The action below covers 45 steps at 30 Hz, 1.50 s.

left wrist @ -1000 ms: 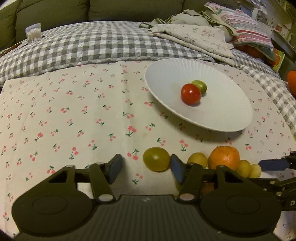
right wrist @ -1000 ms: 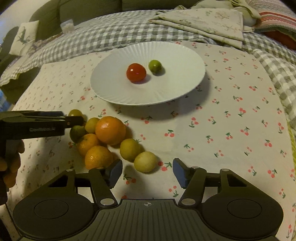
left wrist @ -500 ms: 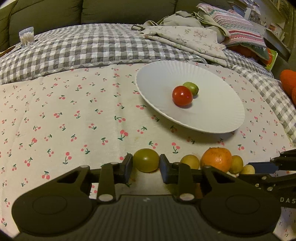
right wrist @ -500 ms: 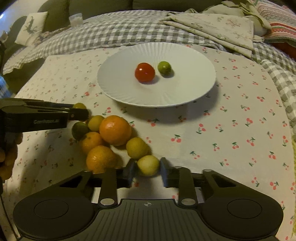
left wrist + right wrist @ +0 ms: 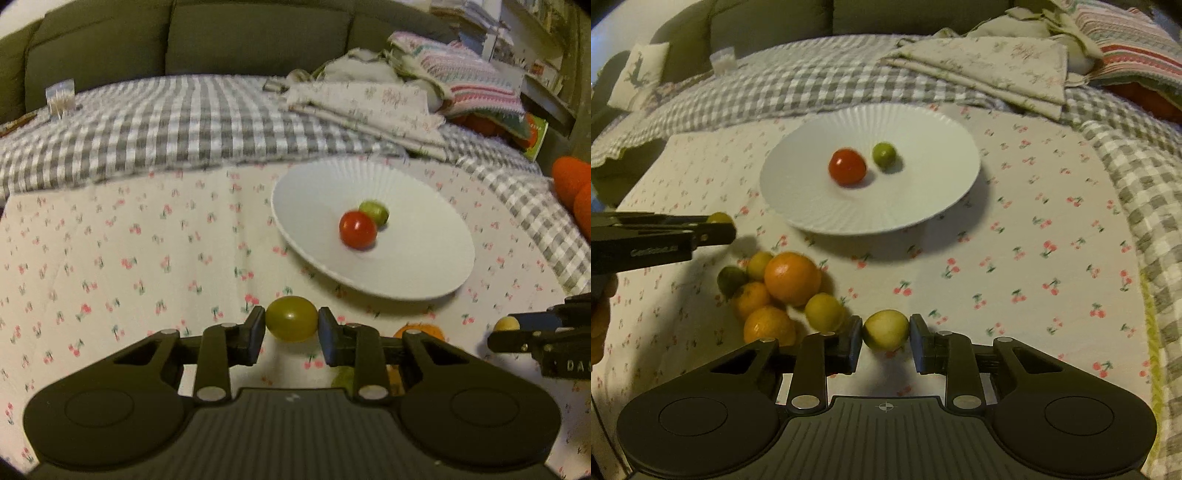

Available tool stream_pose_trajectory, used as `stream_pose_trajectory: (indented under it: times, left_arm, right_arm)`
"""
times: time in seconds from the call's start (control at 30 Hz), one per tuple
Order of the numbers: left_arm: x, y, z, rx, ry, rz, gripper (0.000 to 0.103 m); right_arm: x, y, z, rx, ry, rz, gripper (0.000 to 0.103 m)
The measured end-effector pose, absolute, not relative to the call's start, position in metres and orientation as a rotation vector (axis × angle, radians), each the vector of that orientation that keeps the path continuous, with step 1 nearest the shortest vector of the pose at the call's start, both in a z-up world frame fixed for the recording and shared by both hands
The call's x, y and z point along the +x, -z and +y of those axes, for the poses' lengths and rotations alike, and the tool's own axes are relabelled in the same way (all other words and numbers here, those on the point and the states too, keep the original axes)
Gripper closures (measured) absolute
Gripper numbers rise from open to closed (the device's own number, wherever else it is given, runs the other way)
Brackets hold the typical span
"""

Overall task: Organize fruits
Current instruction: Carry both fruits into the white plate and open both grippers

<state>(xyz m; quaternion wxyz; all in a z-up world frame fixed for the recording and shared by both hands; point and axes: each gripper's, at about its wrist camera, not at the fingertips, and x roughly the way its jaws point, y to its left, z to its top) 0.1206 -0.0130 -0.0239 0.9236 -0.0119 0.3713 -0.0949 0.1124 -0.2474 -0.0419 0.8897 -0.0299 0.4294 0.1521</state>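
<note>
Left tongs clamped on smooth olive-green oval fruit; right tongs clamped on pale yellow round fruit. Ribbed white plate at 12 o'clock, glossy red tomato inside.

Red tomato and green fruit on white plate, oranges and yellow-green fruits clustered beside it

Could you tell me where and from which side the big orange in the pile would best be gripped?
Grip the big orange across its upper half, coming from above. It sits highest in the pile, with the small yellow fruit and smaller oranges pressed against its lower sides, so probably only the top is free for fingers.
</note>
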Motion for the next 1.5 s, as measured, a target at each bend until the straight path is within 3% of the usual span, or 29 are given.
stream_pose_trajectory:
  times: [0.43,1.37,1.5]
  left_arm:
    - [0.130,0.007,-0.037,0.041,0.250,0.665,0.074]
    - [0.169,0.039,-0.077,0.117,0.350,0.689,0.073]
    - [0.169,0.041,-0.076,0.121,0.363,0.688,0.072]
  right_arm:
    - [0.129,0.012,-0.269,0.014,-0.250,0.767,0.077]
    - [0.189,0.034,-0.245,0.005,-0.306,0.724,0.077]
    - [0.193,0.035,-0.244,0.022,-0.308,0.724,0.072]
